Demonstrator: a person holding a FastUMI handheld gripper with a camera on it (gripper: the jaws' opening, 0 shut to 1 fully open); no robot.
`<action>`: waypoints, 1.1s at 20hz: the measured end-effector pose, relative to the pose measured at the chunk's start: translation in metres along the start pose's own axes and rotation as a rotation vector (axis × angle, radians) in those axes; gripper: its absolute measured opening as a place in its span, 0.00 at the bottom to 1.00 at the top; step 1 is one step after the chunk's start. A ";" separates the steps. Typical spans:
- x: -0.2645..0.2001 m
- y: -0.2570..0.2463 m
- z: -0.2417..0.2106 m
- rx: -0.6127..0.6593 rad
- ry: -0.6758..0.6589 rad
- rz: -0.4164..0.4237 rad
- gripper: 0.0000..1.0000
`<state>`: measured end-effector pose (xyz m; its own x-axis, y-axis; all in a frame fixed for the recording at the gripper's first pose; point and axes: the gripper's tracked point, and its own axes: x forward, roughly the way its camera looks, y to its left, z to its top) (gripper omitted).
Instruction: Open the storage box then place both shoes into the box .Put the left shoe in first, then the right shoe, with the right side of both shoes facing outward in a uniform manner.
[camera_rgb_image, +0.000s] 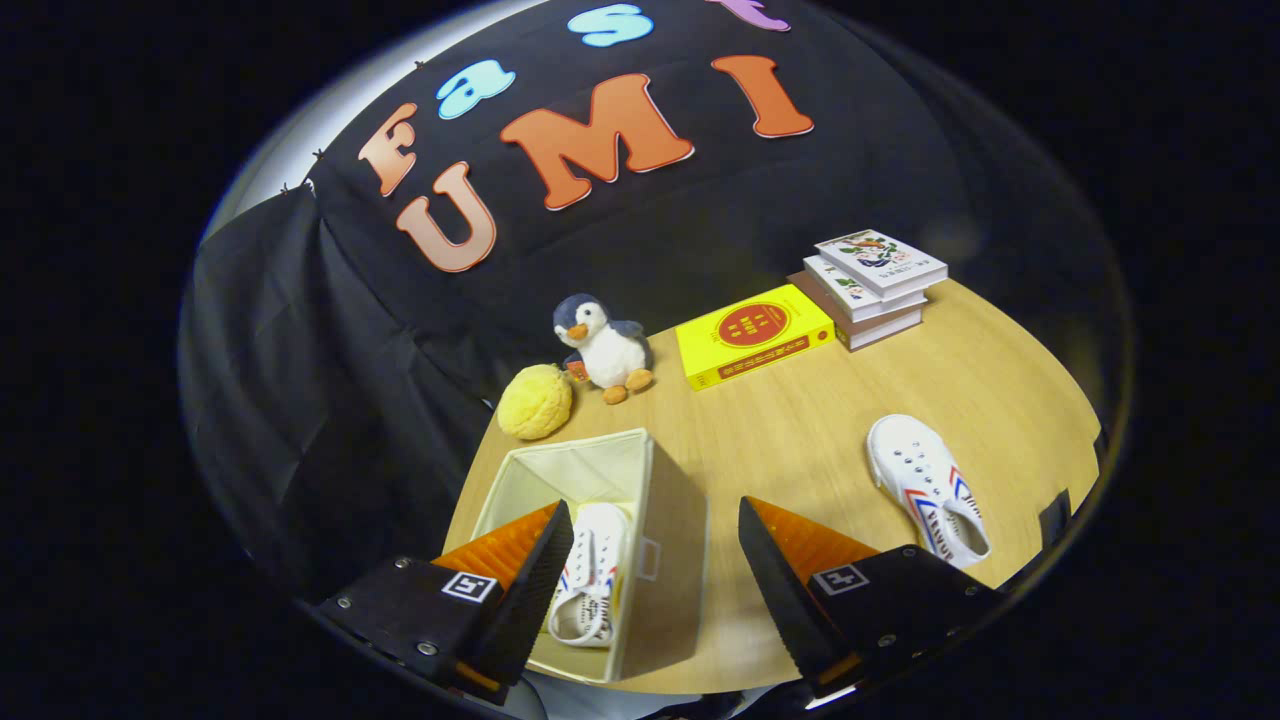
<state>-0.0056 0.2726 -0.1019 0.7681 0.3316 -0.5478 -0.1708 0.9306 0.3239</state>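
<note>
On the left of the desk (800, 440) sits one yellow ball (535, 402), and right beside it one plush penguin (605, 346). Below them is one open storage box (655, 540), and there's one white shoe (588, 588) lying inside it already. The hand-held gripper (655, 560) hangs over the box's near side, fingers spread wide, gripping nothing. Further along lies one yellow book (752, 335), then a stack of three books (872, 285). Out to the right, a second white shoe (928, 487) lies on the bare wood, well apart from the box.
</note>
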 end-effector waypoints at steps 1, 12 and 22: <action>-0.002 -0.018 0.005 -0.001 -0.002 -0.015 0.98; -0.014 -0.191 0.017 -0.043 0.057 -0.106 0.99; 0.010 -0.272 -0.055 -0.157 0.259 -0.141 0.91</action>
<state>0.0145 0.0317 -0.2382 0.6116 0.2078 -0.7634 -0.1824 0.9759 0.1195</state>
